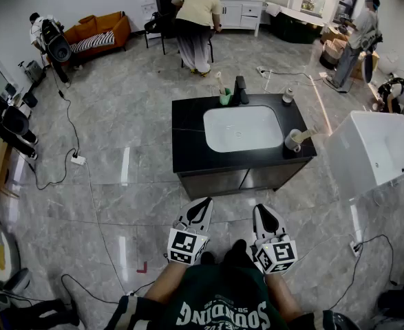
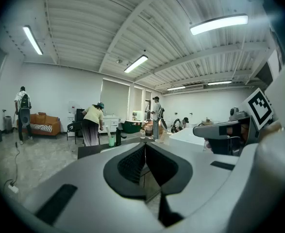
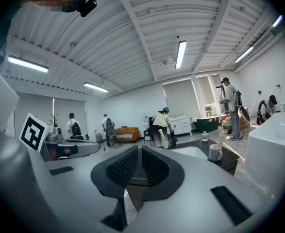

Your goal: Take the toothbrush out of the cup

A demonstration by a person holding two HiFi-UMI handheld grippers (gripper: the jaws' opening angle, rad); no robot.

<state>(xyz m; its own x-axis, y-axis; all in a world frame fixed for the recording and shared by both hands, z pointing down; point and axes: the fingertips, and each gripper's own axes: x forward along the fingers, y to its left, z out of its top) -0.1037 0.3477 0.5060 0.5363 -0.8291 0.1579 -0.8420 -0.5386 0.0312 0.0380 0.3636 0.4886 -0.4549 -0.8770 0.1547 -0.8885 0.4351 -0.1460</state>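
Both grey tongs, left (image 1: 203, 205) and right (image 1: 262, 212), are pressed shut on nothing, well short of the black tabletop (image 1: 188, 143) with its white oval basin (image 1: 243, 128). The head view counts two cups there. A green plastic cup (image 1: 225, 98) beside the black tap (image 1: 240, 90) holds a pale toothbrush (image 1: 220, 81), and a white mug (image 1: 294, 141) sits near the right edge. The left gripper view catches only the green cup; the right gripper view shows both.
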